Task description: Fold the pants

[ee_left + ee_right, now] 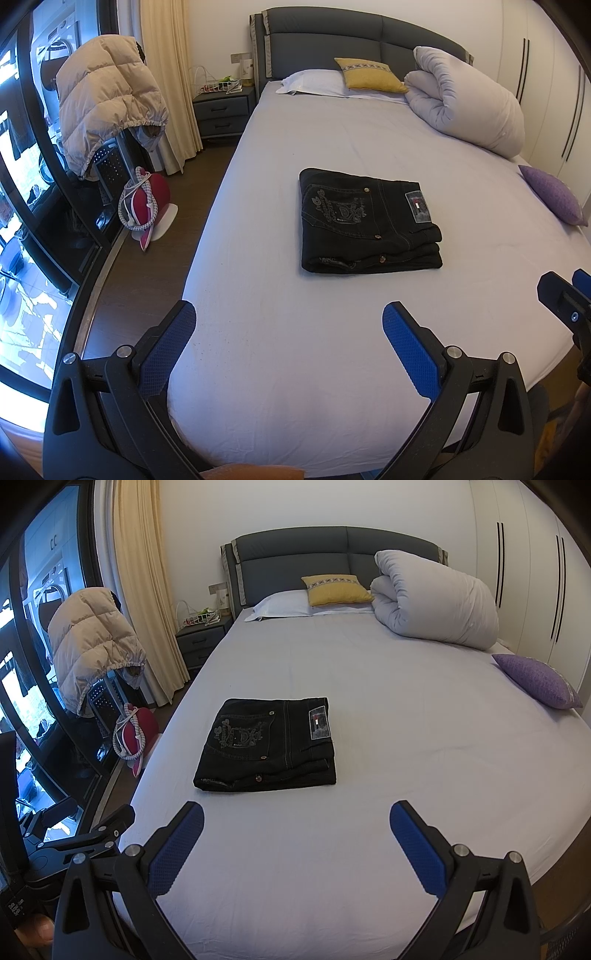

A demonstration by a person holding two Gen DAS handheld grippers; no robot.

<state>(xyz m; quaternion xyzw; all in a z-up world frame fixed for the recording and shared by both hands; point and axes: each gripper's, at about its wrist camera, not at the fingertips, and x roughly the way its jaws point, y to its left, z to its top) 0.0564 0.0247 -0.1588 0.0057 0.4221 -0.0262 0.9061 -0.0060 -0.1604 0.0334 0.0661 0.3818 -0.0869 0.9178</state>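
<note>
Black jeans [365,221] lie folded into a compact rectangle on the pale lilac bed sheet [332,332], back pocket embroidery and waist label facing up. They also show in the right wrist view [269,746]. My left gripper [288,325] is open and empty, held above the foot of the bed, well short of the jeans. My right gripper [295,823] is open and empty too, a little short of the jeans' near edge. The right gripper shows at the right edge of the left wrist view [565,295].
A rolled white duvet [465,99], a yellow cushion [369,74] and a white pillow [314,83] lie at the headboard. A purple cushion [554,194] lies at the right edge. Left of the bed are a nightstand [225,110], a beige puffer jacket [107,96] and a red iron [147,203].
</note>
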